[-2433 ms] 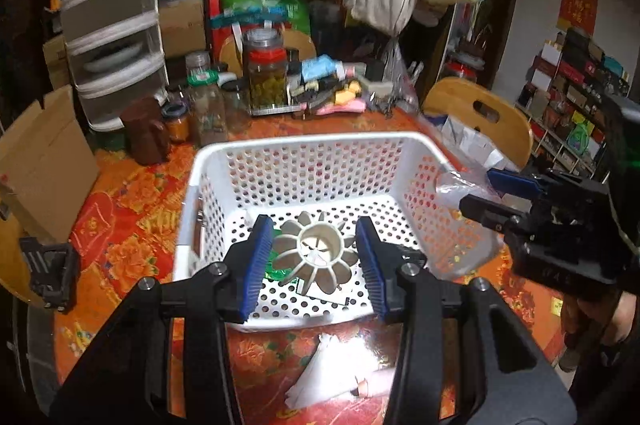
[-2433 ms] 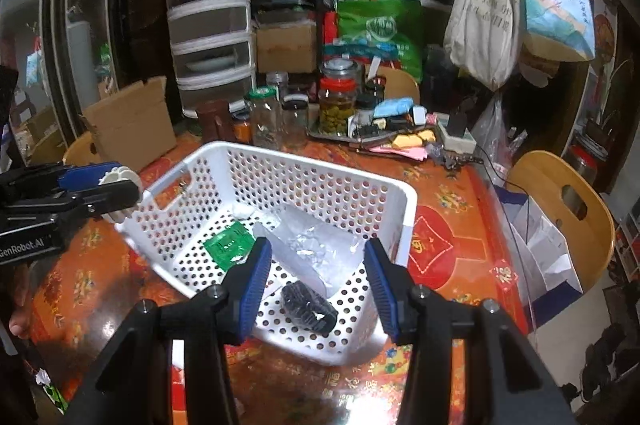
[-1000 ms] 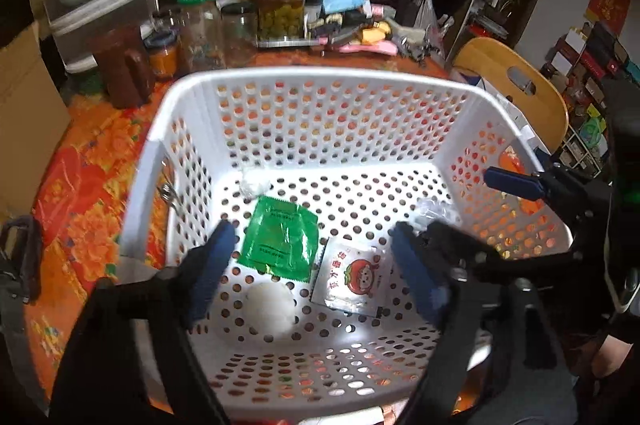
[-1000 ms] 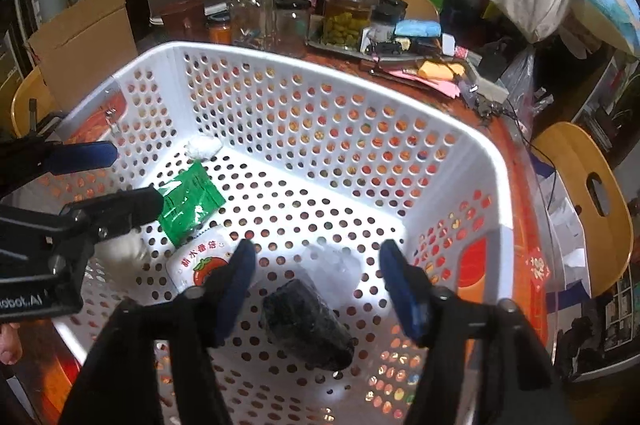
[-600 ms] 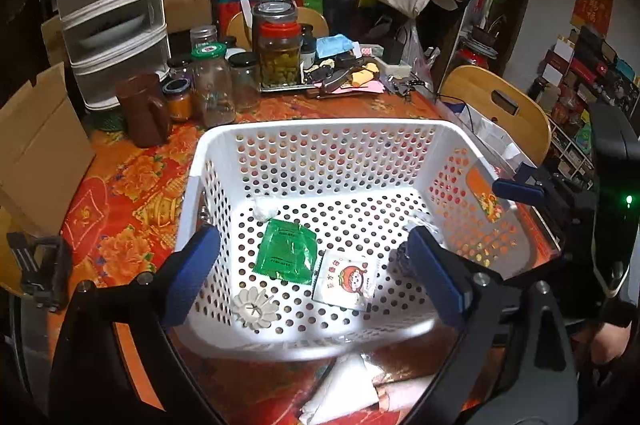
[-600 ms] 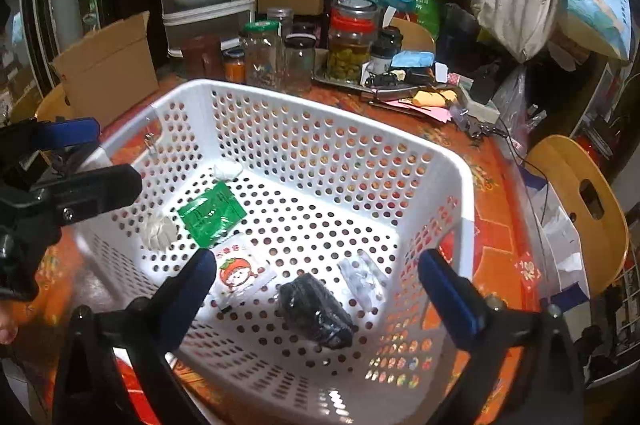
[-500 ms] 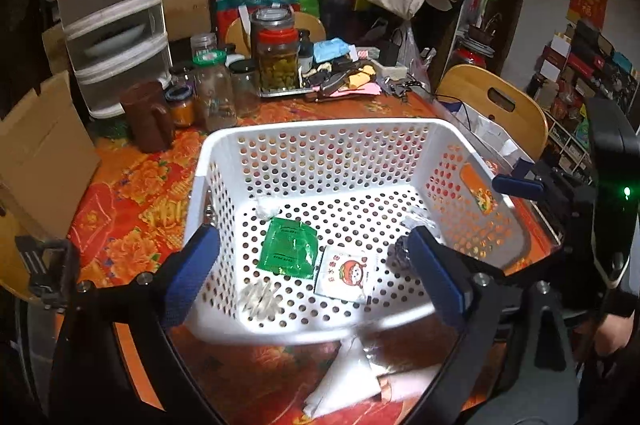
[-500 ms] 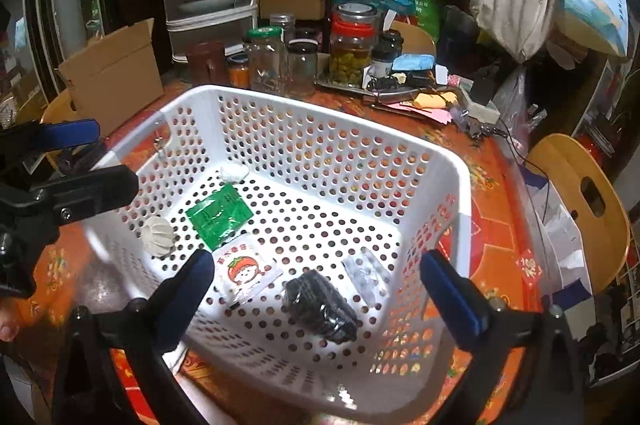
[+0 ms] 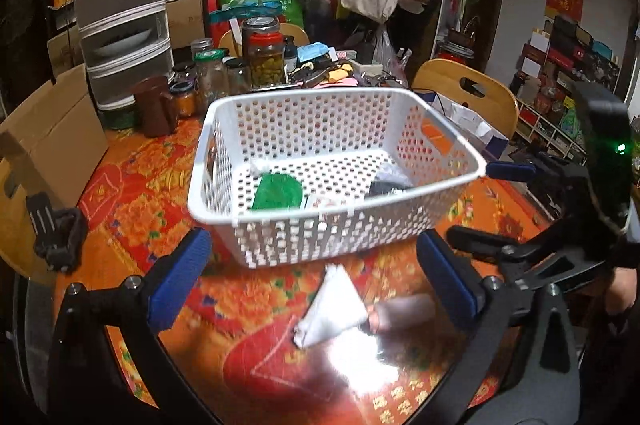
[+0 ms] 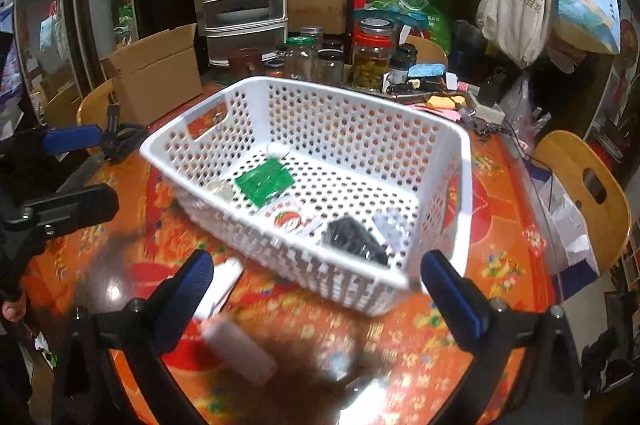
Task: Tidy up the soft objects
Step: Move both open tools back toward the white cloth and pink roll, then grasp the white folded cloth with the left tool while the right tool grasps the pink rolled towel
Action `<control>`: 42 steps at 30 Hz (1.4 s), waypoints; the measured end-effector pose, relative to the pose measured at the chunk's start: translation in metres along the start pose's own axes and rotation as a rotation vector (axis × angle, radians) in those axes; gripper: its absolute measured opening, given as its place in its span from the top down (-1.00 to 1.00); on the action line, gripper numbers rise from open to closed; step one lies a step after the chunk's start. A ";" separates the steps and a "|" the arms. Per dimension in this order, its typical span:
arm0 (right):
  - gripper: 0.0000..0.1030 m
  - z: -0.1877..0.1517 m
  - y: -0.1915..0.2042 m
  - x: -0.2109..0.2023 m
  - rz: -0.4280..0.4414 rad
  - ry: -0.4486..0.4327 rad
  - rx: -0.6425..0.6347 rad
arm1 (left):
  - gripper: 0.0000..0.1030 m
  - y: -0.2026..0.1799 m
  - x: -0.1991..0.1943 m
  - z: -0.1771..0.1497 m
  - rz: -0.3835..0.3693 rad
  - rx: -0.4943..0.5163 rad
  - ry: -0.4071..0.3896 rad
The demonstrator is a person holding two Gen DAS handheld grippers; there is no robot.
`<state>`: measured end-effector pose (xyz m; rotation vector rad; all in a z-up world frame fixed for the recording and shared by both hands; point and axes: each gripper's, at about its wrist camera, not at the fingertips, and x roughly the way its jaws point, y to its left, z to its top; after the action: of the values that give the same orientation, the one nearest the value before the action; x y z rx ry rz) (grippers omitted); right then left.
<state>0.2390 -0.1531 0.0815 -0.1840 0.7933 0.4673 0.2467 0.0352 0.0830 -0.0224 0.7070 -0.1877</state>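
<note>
Hovering over the red floral surface [image 9: 132,201], both grippers sit near side of the white perforated basket [image 9: 304,233], fingers spread wide w/ nothing between them.

Left gripper [image 9: 316,275]: blue pads at 8 and 4 o'clock in its own view, jaws have just been opening, empty. On the surface btwn the fingers, just short of the basket, lie a white folded packet [image 9: 332,309] and a pinkish roll [image 9: 404,311] touching it at 3 o'clock; both blurred.

Right gripper [image 10: 322,293]: jaws at full spread, empty. Seen from the left cam it's at 3 o'clock [image 9: 516,209], beside the basket's right wall.

Inside the basket: green sachet [image 10: 264,181] near centre-left, small white round piece [image 10: 220,189] at its 9 o'clock by the wall, white tuft [image 10: 276,149] at its 12 o'clock, tomato-print sachet [image 10: 286,215] at its 5 o'clock, black crinkled item [image 10: 354,239] toward the near-right corner w/ a clear plastic bit [image 10: 390,225] just beside it at 2 o'clock.

Beyond the basket at 12 o'clock: glass jars [image 9: 262,55], brown jug [image 9: 154,105], cardboard box [image 10: 156,77] at 10 o'clock.
</note>
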 end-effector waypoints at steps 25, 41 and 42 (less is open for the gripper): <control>-0.74 -0.088 0.044 0.054 0.137 0.089 -0.076 | -0.98 0.015 0.075 -0.073 -0.077 -0.116 0.147; 0.12 -0.090 0.049 0.072 0.116 0.126 -0.120 | -0.98 0.021 0.086 -0.077 -0.085 -0.131 0.168; 0.18 -0.091 0.049 0.071 0.110 0.125 -0.124 | -0.98 0.020 0.087 -0.078 -0.083 -0.129 0.171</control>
<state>0.2005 -0.1165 -0.0322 -0.2881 0.9003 0.6145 0.2644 0.0428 -0.0344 -0.1605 0.8886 -0.2246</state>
